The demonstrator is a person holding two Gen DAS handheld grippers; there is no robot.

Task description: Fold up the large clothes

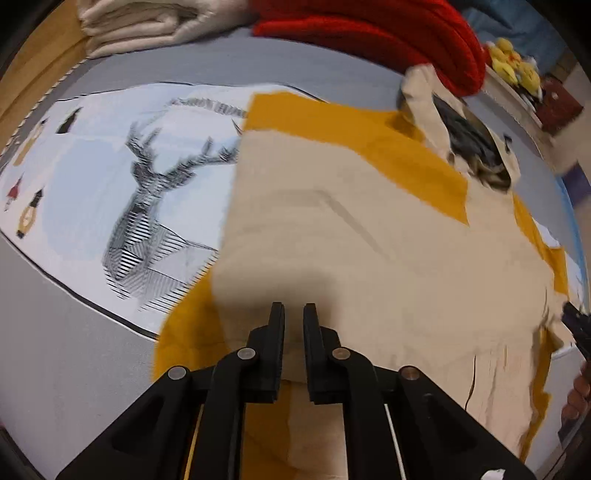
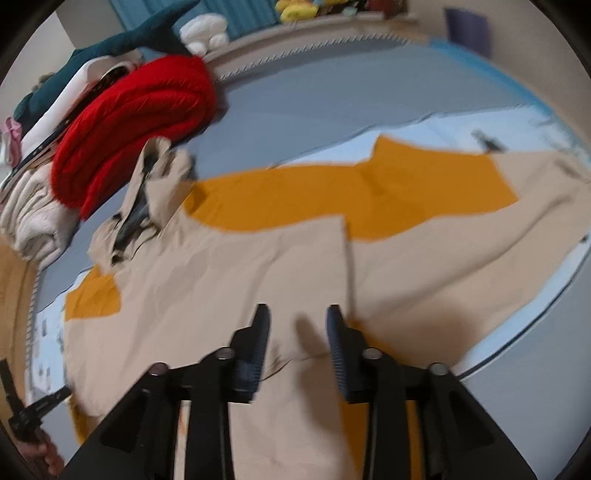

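A large beige coat [image 1: 332,240] with mustard-orange lining [image 1: 351,140] lies spread flat on a printed sheet. Its hood [image 1: 472,147] with dark fur trim points toward the red pile. My left gripper [image 1: 293,314] hovers over the coat's near edge, its fingers a narrow gap apart with no cloth pinched between them. In the right wrist view the same coat [image 2: 240,277] fills the middle, with the hood [image 2: 147,206] at the left. My right gripper [image 2: 297,314] stands open above the beige fabric, holding nothing. Each gripper shows at the edge of the other's view: right gripper [image 1: 576,325], left gripper [image 2: 37,410].
The deer-print sheet [image 1: 110,166] lies on a grey surface [image 1: 74,350]. A red knit bundle [image 2: 129,122] and folded cream cloth [image 1: 147,22] sit just beyond the hood. Yellow plush toys [image 1: 513,62] stand on a ledge behind. A wooden floor edge [image 2: 14,295] shows at the left.
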